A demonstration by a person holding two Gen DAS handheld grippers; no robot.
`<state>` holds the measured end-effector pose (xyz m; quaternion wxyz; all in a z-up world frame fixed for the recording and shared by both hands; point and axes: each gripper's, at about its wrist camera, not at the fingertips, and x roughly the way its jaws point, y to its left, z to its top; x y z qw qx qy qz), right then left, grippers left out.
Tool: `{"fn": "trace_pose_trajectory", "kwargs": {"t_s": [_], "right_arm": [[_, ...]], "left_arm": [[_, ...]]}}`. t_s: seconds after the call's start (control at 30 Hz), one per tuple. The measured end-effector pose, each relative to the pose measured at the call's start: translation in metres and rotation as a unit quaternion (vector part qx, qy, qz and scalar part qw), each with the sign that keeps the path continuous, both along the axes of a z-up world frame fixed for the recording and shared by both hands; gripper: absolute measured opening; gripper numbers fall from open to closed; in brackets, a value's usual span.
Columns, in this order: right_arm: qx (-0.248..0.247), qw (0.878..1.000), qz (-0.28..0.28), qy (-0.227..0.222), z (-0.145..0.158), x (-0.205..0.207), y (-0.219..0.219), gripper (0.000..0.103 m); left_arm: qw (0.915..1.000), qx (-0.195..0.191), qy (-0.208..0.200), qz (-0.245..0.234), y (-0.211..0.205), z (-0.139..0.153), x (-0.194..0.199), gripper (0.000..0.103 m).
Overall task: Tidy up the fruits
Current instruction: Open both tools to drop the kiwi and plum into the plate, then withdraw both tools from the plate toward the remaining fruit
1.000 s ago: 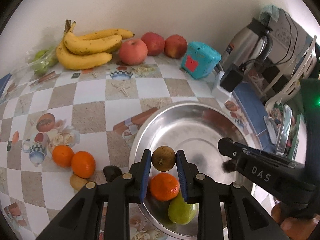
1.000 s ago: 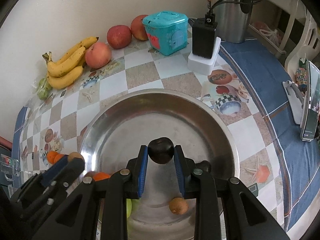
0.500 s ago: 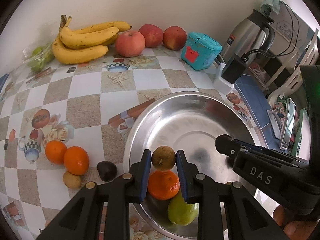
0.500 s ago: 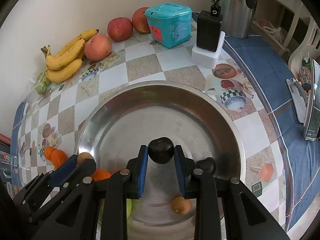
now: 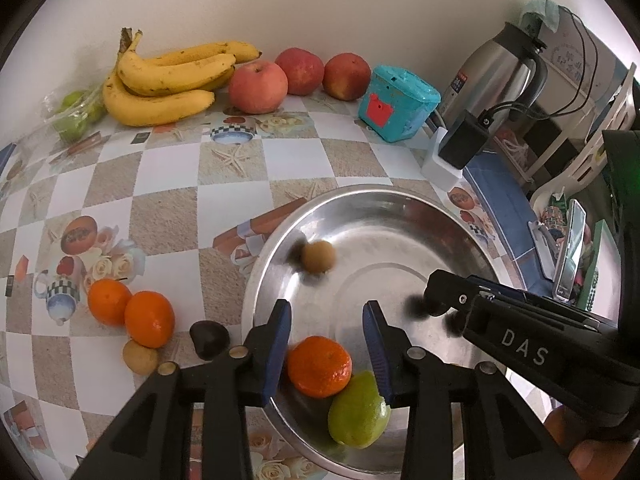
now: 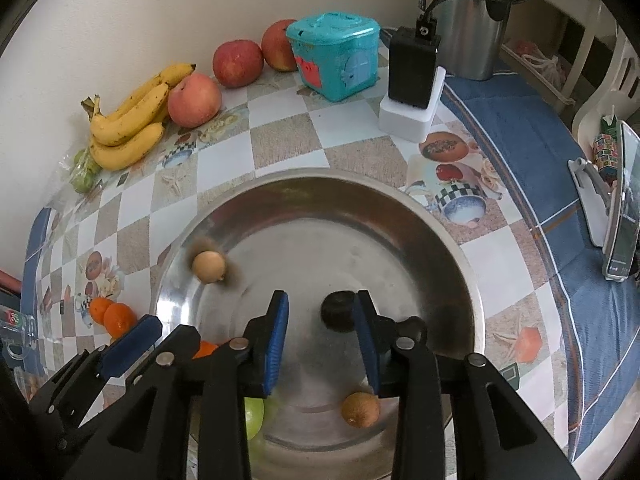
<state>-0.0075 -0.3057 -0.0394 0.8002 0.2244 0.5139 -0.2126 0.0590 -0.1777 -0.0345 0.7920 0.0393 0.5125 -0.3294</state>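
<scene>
A steel bowl (image 5: 384, 208) (image 6: 320, 188) holds an orange (image 5: 319, 366), a green fruit (image 5: 358, 410) and a small brown fruit (image 6: 360, 409). My left gripper (image 5: 326, 338) is open over its near rim. A tan round fruit (image 5: 318, 256) (image 6: 209, 266), blurred, lies loose on the bowl's left side. My right gripper (image 6: 322, 330) is open over the bowl; a dark fruit (image 6: 338, 312) lies against its right finger (image 6: 362, 332). Two oranges (image 5: 130, 310), a dark fruit (image 5: 209, 339) and a tan fruit (image 5: 139, 356) lie on the table left of the bowl.
Bananas (image 5: 160, 80), three apples (image 5: 258, 86) and bagged green fruit (image 5: 76, 114) line the back wall. A teal box (image 5: 396, 108), a black charger on a white base (image 5: 456, 148), a kettle (image 5: 496, 76) and a phone stand (image 6: 612, 220) are at the right.
Both grippers have opened. The tan fruit dropped from the left gripper into the bowl and the dark fruit dropped from the right one. Both grippers pulled back a little.
</scene>
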Motion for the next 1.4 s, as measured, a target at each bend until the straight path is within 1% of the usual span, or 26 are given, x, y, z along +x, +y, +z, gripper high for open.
{"fn": "trace_pose_trajectory", "kwargs": {"t_s": [0.27,0.53,0.7,0.9,1.03,1.17,1.3,1.4], "right_arm": [[-0.009,1.0,0.0,-0.014,0.012,-0.001,-0.001,0.035],[-0.007,1.0,0.0,-0.012,0.011,-0.001,0.0,0.035],[-0.009,1.0,0.004,-0.012,0.012,0.0,0.003,0.035],[-0.014,1.0,0.017,-0.01,0.014,0.004,0.011,0.035],[-0.014,0.999,0.031,-0.015,0.019,0.008,0.02,0.035],[-0.019,0.999,0.045,-0.023,0.026,0.009,0.029,0.035],[-0.025,0.998,0.052,-0.025,0.03,0.011,0.035,0.035],[-0.026,0.998,0.054,-0.023,0.029,0.011,0.036,0.035]], "left_arm": [[0.9997,-0.013,0.008,0.02,0.011,0.011,0.006,0.041],[0.9966,-0.011,0.03,0.076,0.037,0.014,0.022,0.041],[0.9906,-0.009,0.05,0.127,0.065,0.013,0.035,0.041],[0.9819,0.018,0.057,0.18,0.097,0.013,0.045,0.041],[0.9761,0.008,0.068,0.206,0.117,0.016,0.05,0.041],[0.9724,0.003,0.066,0.224,0.129,0.021,0.053,0.041],[0.97,-0.003,0.067,0.233,0.138,0.025,0.053,0.041],[0.9694,0.0,0.068,0.236,0.139,0.025,0.053,0.041]]}}
